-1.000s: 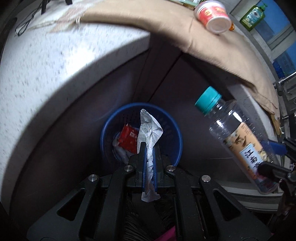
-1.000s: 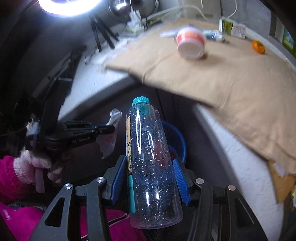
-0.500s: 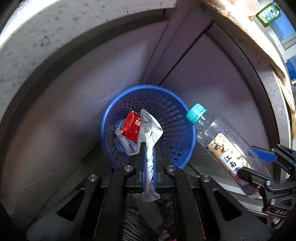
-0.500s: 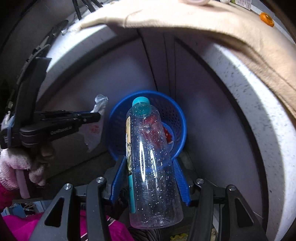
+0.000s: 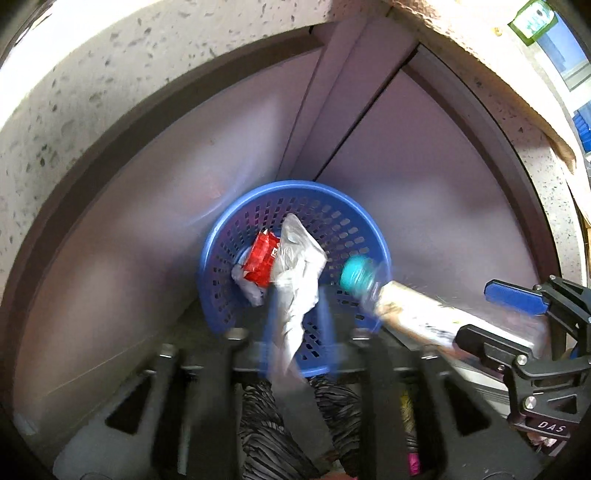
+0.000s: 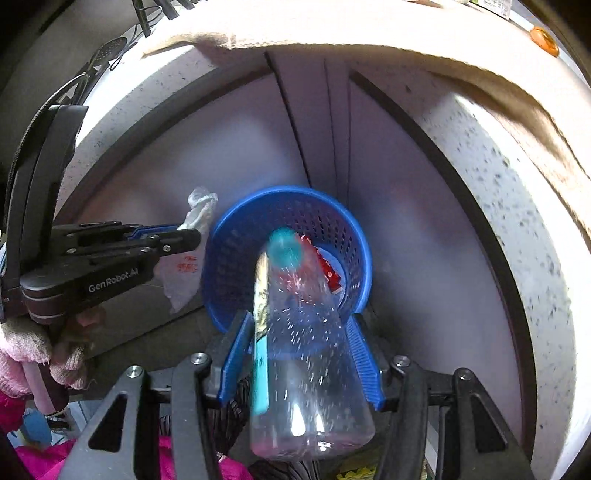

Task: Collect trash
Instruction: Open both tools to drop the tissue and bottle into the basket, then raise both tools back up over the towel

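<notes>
A blue perforated basket (image 5: 354,218) stands on the floor in the corner under the counter, also in the right wrist view (image 6: 236,236). Inside lie a red packet (image 5: 262,258) and white scraps. My left gripper (image 5: 299,321) has spread its fingers; the crumpled white wrapper (image 5: 299,273) hangs between them over the basket, blurred. My right gripper (image 6: 301,350) has its blue pads (image 6: 360,354) spread apart from the clear bottle with teal cap (image 6: 306,354), which tips cap-first toward the basket, blurred.
A speckled counter edge (image 6: 517,206) with a beige cloth (image 6: 369,26) arches overhead. Purple-grey cabinet panels (image 5: 424,184) close the corner behind the basket. A gloved hand (image 6: 22,354) holds the left gripper.
Both grippers moved lower, closer to the basket. Both have opened their fingers; the wrapper and the bottle have come loose and blur.
</notes>
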The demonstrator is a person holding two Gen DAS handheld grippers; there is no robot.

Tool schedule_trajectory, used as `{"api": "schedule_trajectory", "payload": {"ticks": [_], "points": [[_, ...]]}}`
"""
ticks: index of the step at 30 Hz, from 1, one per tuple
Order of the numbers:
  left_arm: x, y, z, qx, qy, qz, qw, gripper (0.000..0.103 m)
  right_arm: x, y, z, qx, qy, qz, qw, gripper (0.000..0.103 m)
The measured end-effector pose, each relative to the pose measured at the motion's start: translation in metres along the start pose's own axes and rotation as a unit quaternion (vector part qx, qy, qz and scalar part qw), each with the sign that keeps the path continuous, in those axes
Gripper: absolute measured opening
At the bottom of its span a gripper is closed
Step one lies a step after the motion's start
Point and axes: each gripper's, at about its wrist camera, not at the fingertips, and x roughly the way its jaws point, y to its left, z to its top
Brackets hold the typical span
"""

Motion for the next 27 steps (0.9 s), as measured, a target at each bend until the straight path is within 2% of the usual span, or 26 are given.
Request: {"api": "schedule_trajectory", "payload": {"ticks": [2,14,27], "points": [[-0.004,0.000,0.000,0.000,-0.005,0.003,1.0000,0.042,-0.003,0.001,0.002,-0.004,-0.003,0.001,1.000,0.057],[-0.019,0.004,0.004,0.002,-0.014,0.012,0.9998,0.042,-0.020,0.000,-0.005,-0.003,-0.015,0.008,1.000,0.060],[-0.077,-0.012,0.022,0.033,-0.071,0.020,0.9967,0.042,-0.088,-0.019,0.000,0.004,-0.069,0.025,0.997,0.067]]}}
